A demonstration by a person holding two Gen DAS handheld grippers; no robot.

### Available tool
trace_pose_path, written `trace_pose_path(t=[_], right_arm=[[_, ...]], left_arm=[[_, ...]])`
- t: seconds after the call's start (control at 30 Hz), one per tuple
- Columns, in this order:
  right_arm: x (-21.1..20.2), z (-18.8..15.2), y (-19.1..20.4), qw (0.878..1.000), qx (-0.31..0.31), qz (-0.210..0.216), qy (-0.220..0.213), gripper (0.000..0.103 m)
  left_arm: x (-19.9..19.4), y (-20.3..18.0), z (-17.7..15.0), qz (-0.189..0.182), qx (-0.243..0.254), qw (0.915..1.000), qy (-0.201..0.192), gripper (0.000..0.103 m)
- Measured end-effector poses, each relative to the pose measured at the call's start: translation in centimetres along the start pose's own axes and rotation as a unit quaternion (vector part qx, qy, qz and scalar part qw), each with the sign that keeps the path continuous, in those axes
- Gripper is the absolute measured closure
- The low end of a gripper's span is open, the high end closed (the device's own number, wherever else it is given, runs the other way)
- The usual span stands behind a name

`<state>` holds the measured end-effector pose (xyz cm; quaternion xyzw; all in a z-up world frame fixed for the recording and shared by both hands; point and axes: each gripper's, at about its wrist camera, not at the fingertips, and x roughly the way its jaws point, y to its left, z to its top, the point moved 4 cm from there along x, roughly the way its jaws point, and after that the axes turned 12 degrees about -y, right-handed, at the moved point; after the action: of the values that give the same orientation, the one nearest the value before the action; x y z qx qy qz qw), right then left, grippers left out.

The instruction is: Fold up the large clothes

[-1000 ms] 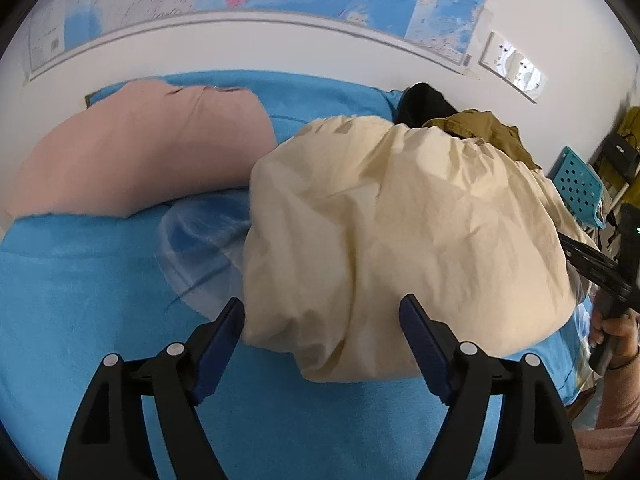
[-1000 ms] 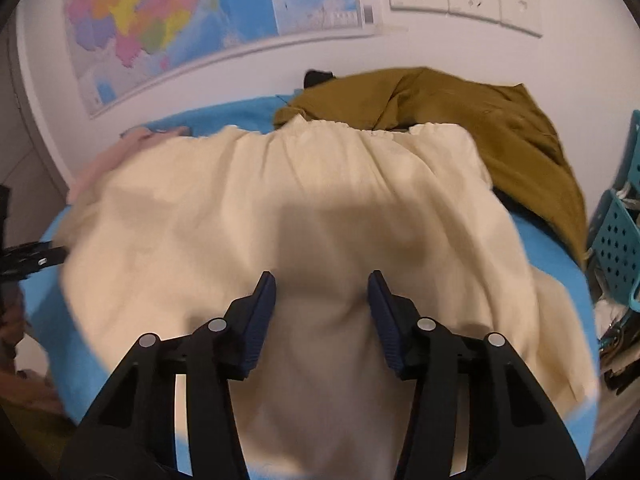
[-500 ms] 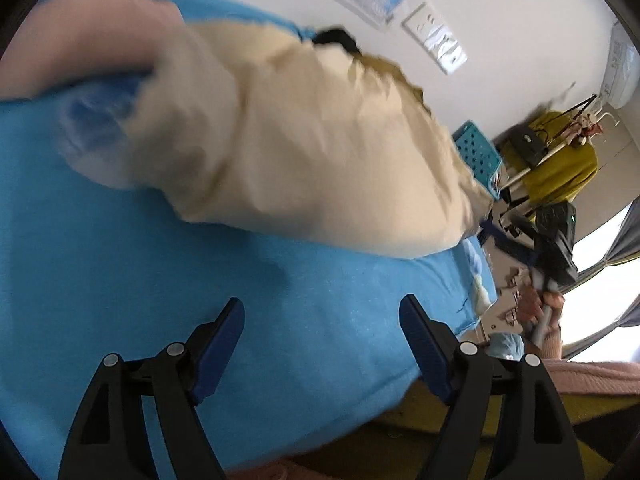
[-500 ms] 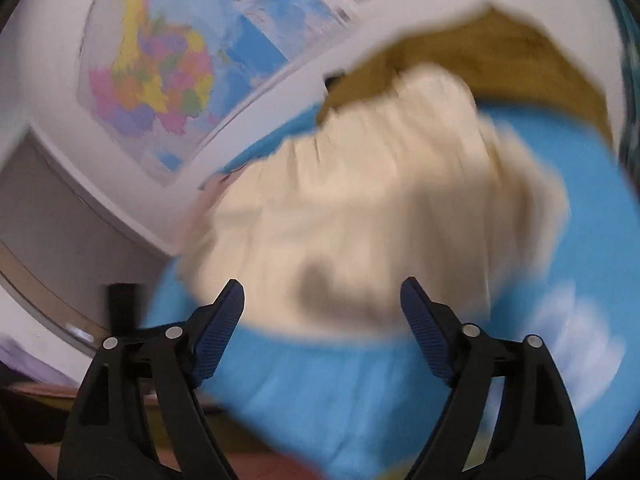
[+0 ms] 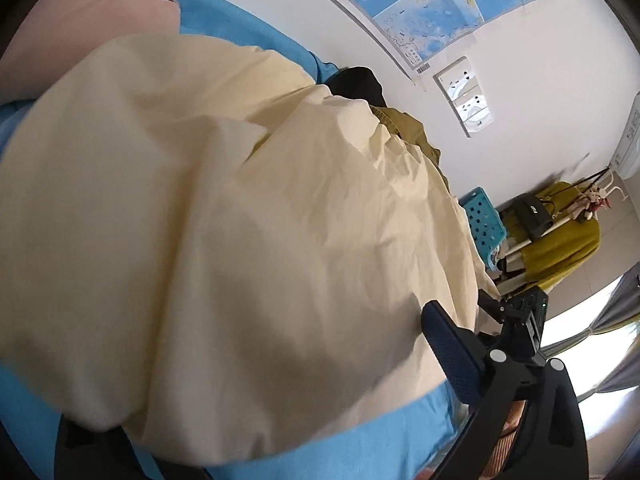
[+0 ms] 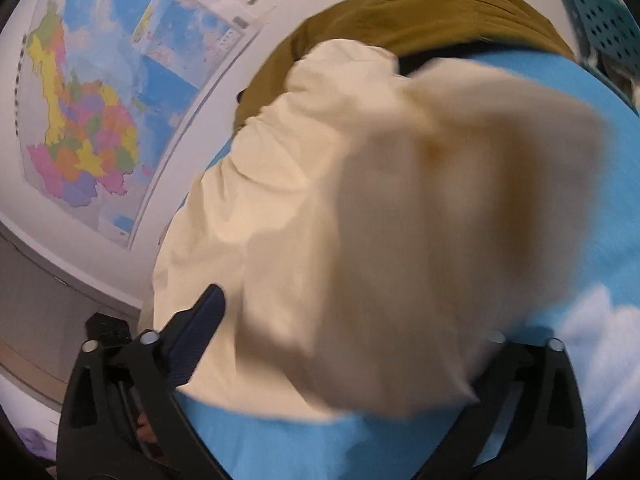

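A large cream garment [image 5: 240, 220] lies bunched on the blue bed sheet [image 5: 360, 448] and fills both views. My left gripper [image 5: 316, 312] is pushed in at its near edge with jaws opening. One blue finger [image 5: 452, 356] shows at the right; cloth drapes over the other. My right gripper [image 6: 324, 300] also has its jaws opening around a blurred cream fold [image 6: 440, 220]. Its left finger [image 6: 200, 328] shows and the right one is covered. No pad presses the cloth in either view.
An olive garment [image 6: 420, 12] and a black one [image 5: 356, 84] lie behind the cream garment by the wall. A pink cloth [image 5: 92, 12] lies at the far left. A blue perforated basket [image 5: 484, 224] and a rack with a yellow garment [image 5: 560, 248] stand beside the bed.
Both grippers have rolled and moved in low against the cream garment, which now covers one finger of each. The right jaws have spread from narrow to wide; the left jaws have widened a little.
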<state>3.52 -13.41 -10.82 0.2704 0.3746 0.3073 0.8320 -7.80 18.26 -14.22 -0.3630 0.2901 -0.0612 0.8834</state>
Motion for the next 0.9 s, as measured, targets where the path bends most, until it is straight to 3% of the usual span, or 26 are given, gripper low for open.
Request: trace_pose_path(t=[0.07,0.1,0.13,0.17,0.2,0.27,0.43,0.67,0.8,0.9], right_arm=[[0.6,0.1,0.2,1.000,-0.013,-0.007,-0.015,0.007],[1.0,0.2,0.4,1.000,-0.017,-0.006,-0.018,0.014],[1.4,0.2,0.3,1.000,-0.012,-0.002,-0.014,0.037],[1.6,0.2,-0.1,1.000,0.011,0.023,-0.005,0.054],[1.4,0.1,-0.3,0.999,0.022,0.042,0.000,0.059],[0.8,0.3,0.1,0.998,0.014,0.057,0.002,0.069],[-2.0,1.3,5.7,0.993,-0.073,0.092,-0.010,0.078],[-3.9,4.1,16.5,0.971,-0.176,0.152,-0.047,0.081],[-1.9,6.2,23.5,0.952,-0.223,0.200,-0.061,0.082],[0.7,7.6,28.1,0.939,-0.241,0.235,-0.073,0.082]], left_arm=[[0.2,0.4,0.7,-0.003,-0.008,1.0000,-0.001,0.007],[0.5,0.3,1.0,-0.004,-0.010,0.9999,-0.001,0.007],[0.6,0.3,1.1,0.001,-0.011,0.9999,0.000,0.015],[0.6,0.5,1.2,0.007,-0.013,0.9999,0.001,0.026],[0.7,0.5,1.1,0.007,-0.012,0.9999,0.004,0.030],[0.3,0.5,1.6,-0.002,-0.010,0.9999,0.010,0.049],[-2.3,-1.5,4.2,-0.026,0.025,0.9993,-0.008,0.066],[-7.9,-5.2,9.7,-0.055,0.088,0.9931,-0.056,0.071],[-11.6,-5.4,14.4,-0.041,0.108,0.9885,-0.098,0.072],[-15.3,-4.4,19.5,-0.009,0.119,0.9814,-0.151,0.073]])
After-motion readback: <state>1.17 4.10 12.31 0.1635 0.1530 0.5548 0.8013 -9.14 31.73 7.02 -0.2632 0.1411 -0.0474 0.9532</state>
